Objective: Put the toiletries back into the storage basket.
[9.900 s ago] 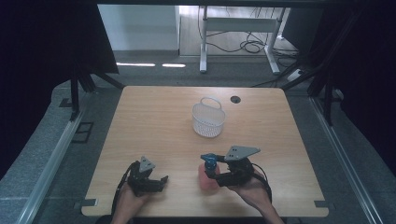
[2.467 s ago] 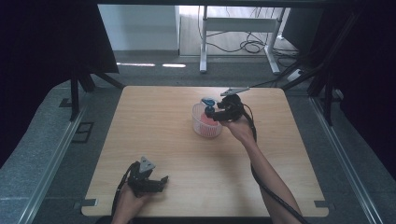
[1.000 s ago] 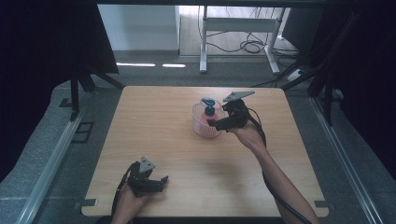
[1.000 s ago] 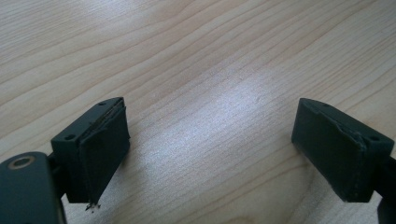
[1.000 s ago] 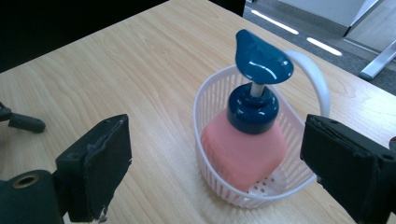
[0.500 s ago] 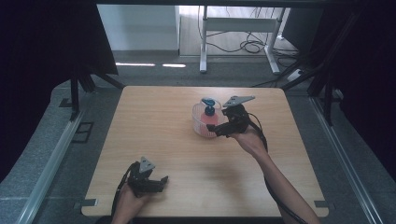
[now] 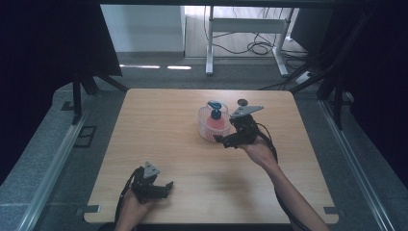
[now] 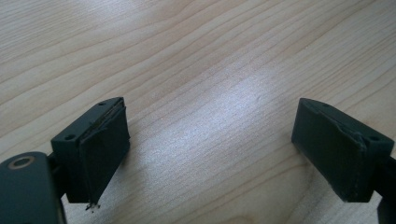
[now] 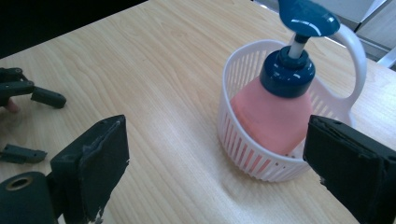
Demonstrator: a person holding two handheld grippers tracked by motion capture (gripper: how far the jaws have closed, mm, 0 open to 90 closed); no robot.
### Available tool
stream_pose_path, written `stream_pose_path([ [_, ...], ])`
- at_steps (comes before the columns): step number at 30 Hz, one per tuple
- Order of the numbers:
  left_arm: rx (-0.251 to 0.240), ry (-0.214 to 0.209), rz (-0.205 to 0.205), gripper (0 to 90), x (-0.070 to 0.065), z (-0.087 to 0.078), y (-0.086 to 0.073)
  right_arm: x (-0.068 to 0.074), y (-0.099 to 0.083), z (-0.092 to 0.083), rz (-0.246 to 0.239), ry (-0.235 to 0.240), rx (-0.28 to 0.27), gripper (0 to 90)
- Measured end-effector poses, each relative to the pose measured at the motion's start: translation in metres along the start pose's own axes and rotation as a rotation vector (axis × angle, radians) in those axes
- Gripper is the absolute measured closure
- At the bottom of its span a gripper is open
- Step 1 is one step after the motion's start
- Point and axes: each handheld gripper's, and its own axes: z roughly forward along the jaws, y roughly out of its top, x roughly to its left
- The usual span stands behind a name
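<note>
A pink pump bottle (image 7: 217,122) with a blue cap stands upright in a white slatted basket (image 7: 206,130) right of the table's middle. My right gripper (image 7: 225,142) hovers open just right of and nearer than the basket, touching neither it nor the bottle. In the right gripper view the bottle (image 9: 273,116) and basket (image 9: 243,149) sit beyond the wide-apart jaws of the right gripper (image 9: 219,172). My left gripper (image 7: 166,188) rests open near the table's front left edge. Its jaws (image 8: 212,154) frame bare wood.
A small dark round object (image 7: 242,101) lies on the wooden table (image 7: 159,125) behind the basket. The basket's handle (image 9: 357,51) arcs up on its far side. The left gripper (image 9: 37,123) appears at the left of the right gripper view.
The right gripper has drawn back a little from the basket toward the person, jaws open. The bottle stays in the basket. The left gripper has not moved.
</note>
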Motion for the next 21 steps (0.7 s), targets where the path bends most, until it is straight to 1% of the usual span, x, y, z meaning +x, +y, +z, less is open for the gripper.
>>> stream_pose_path([
  [10, 0.000, 0.001, 0.001, 10.8, 0.000, 0.000, 0.000, 0.005, -0.012, -0.006, 0.000, 0.001, 0.001, 7.0],
  [21, 0.000, 0.001, 0.003, 10.9, 0.000, 0.000, 0.000, 0.012, -0.023, -0.010, -0.017, 0.004, 0.008, 6.8],
])
